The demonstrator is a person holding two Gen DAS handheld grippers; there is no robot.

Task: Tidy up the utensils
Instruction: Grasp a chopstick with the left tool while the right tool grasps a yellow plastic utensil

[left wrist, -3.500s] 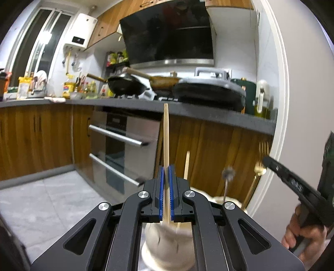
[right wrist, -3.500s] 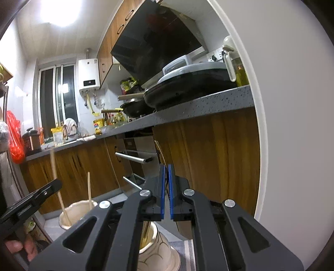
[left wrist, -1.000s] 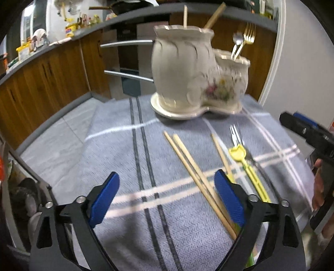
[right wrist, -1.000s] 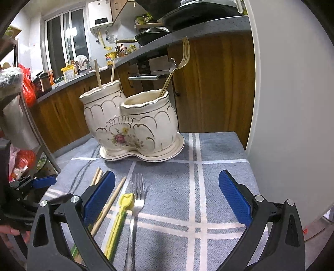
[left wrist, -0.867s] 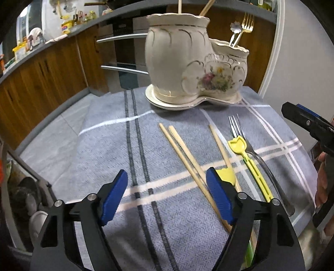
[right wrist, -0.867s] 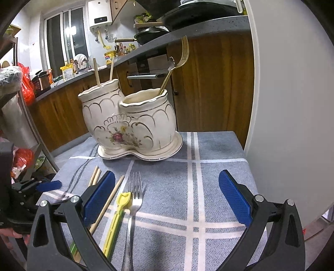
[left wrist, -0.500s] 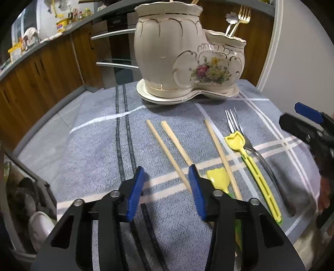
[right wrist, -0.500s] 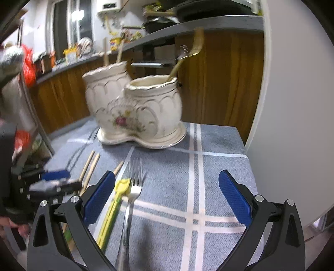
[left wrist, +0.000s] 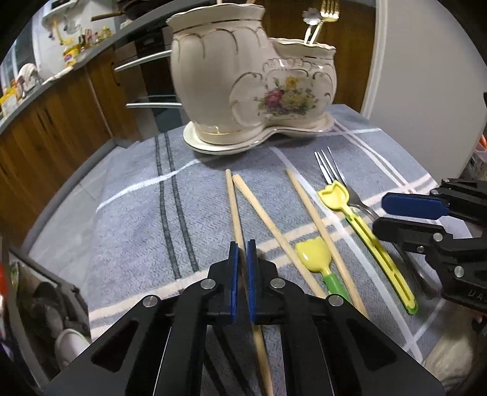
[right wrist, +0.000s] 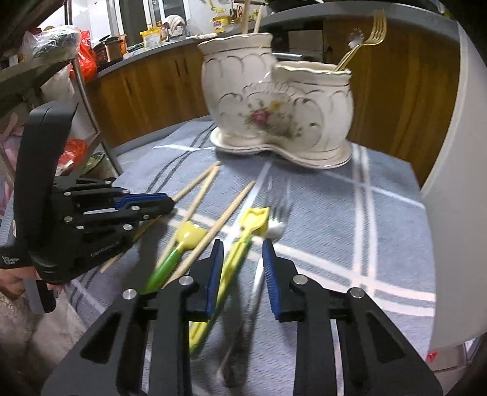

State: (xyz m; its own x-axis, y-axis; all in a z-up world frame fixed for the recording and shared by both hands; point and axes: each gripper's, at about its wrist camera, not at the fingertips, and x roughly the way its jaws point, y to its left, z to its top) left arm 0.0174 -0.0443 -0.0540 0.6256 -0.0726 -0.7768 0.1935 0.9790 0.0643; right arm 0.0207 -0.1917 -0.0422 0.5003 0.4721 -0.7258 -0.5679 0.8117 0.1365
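Note:
My left gripper (left wrist: pixel 240 259) is shut on a wooden chopstick (left wrist: pixel 232 201) that lies on the grey striped cloth (left wrist: pixel 137 219). Two more chopsticks (left wrist: pixel 307 201) lie to its right, beside a yellow scoop with a green handle (left wrist: pixel 315 254). A long yellow utensil (right wrist: pixel 255 219) and a silver fork (right wrist: pixel 275 227) run back between the closing jaws of my right gripper (right wrist: pixel 242 246). Its pads (right wrist: pixel 269 274) stand apart from both handles. The cream flowered ceramic holder (left wrist: pixel 252 76) stands at the far end with two chopsticks, a gold fork (right wrist: pixel 376 26) and a spoon in it.
A white wall or door (right wrist: pixel 462 152) runs along the cloth's right edge. Wooden kitchen cabinets (left wrist: pixel 61 115) and an oven stand behind. A metal rack with bags (right wrist: pixel 76 61) is on the left. A hand (right wrist: pixel 12 283) holds the left gripper (right wrist: pixel 169 202).
Both grippers came down from the holder to the cloth. The left jaws shut on a chopstick. The right jaws narrowed around the yellow utensil and the fork and moved closer to them.

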